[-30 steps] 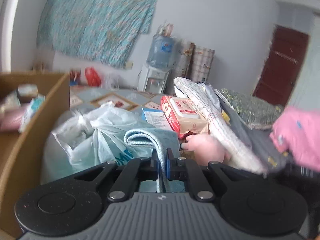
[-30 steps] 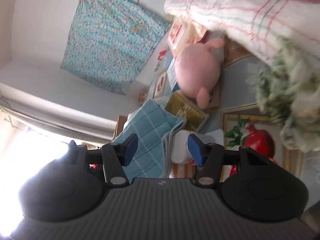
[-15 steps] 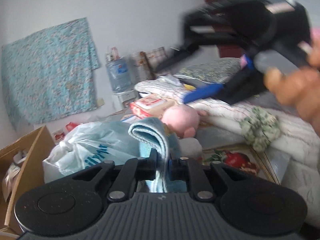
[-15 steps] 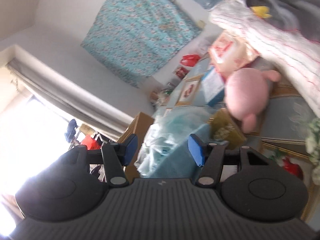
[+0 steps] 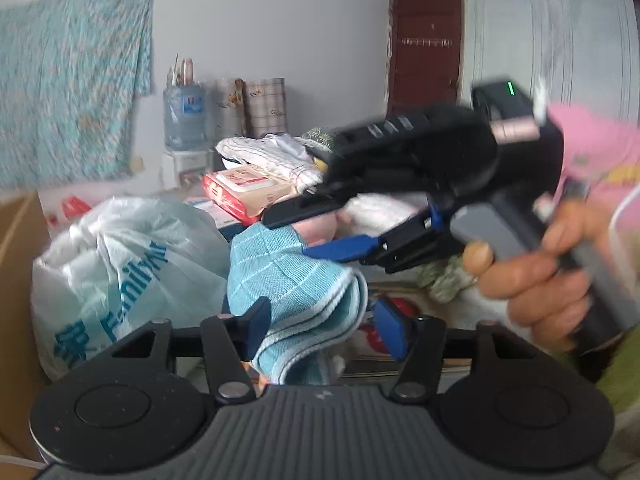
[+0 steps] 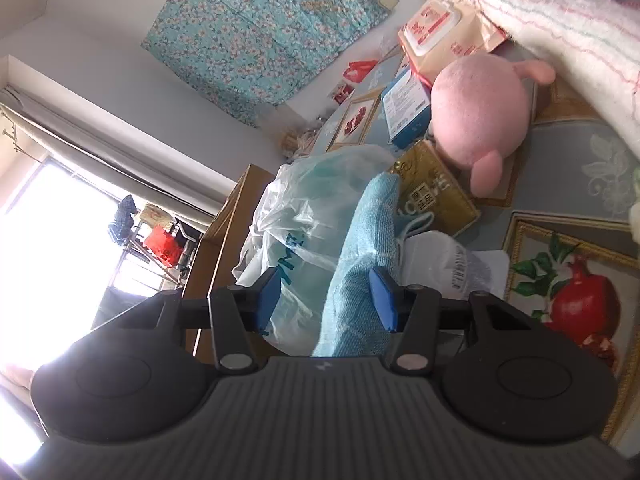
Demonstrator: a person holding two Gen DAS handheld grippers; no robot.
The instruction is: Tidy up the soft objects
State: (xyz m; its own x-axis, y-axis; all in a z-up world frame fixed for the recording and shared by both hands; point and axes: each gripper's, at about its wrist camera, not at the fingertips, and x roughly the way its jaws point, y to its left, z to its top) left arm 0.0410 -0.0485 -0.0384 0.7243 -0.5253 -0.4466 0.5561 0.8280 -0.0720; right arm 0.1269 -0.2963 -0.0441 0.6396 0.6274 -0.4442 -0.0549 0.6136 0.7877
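Observation:
A folded light-blue towel point(image 5: 296, 280) stands on edge between the pads of my left gripper point(image 5: 325, 325). Those jaws are opening; the right pad is clear of the cloth. My right gripper point(image 5: 286, 236), held by a hand point(image 5: 532, 272), comes in from the right and straddles the towel's top edge. In the right wrist view the towel point(image 6: 360, 256) lies between the pads of the right gripper point(image 6: 326, 300). Its jaws are closing, with a gap still at the left pad. A pink plush toy point(image 6: 476, 120) lies beyond.
A tied plastic bag point(image 5: 132, 256) sits left of the towel, beside a cardboard box point(image 6: 224, 232). A wipes pack point(image 5: 244, 188), a gold box point(image 6: 432, 196), a white mask pack point(image 6: 444, 264) and a striped white blanket point(image 6: 540, 20) crowd the patterned tablecloth point(image 6: 580, 304).
My left jaws, shut on the towel before, now stand wide apart around it. The right gripper has swung in over the towel, which now sits between its narrowing jaws.

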